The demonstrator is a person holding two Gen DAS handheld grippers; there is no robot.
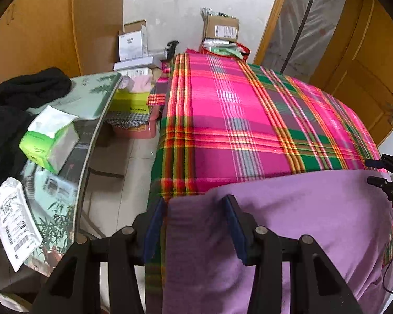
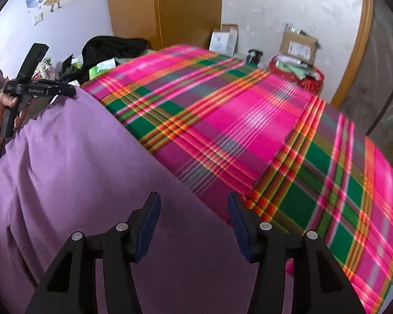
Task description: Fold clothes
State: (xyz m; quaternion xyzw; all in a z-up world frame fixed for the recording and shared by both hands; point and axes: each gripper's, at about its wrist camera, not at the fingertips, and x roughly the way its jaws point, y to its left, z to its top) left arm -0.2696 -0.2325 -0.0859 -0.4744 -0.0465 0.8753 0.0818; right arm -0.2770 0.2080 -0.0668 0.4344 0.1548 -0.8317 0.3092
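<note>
Soft lilac-purple knit garment (image 2: 73, 172) lies spread flat on the near part of the plaid pink-and-green bed cover (image 1: 235, 120), reaching its near left edge. It looks light and limp, likely to sag and crease when lifted, so I'd pinch it at the hem corners. Left gripper (image 1: 196, 204) has its fingers wide apart astride the garment's far left corner, gripping nothing; right gripper (image 2: 194, 204) hovers open over the garment's far edge.

Matt lilac knit cloth garment (image 1: 301, 222); woven pink-green plaid cloth cover (image 1: 235, 125); glossy glass-topped desk (image 1: 91, 120); varnished orange wooden door (image 1: 366, 60).
</note>
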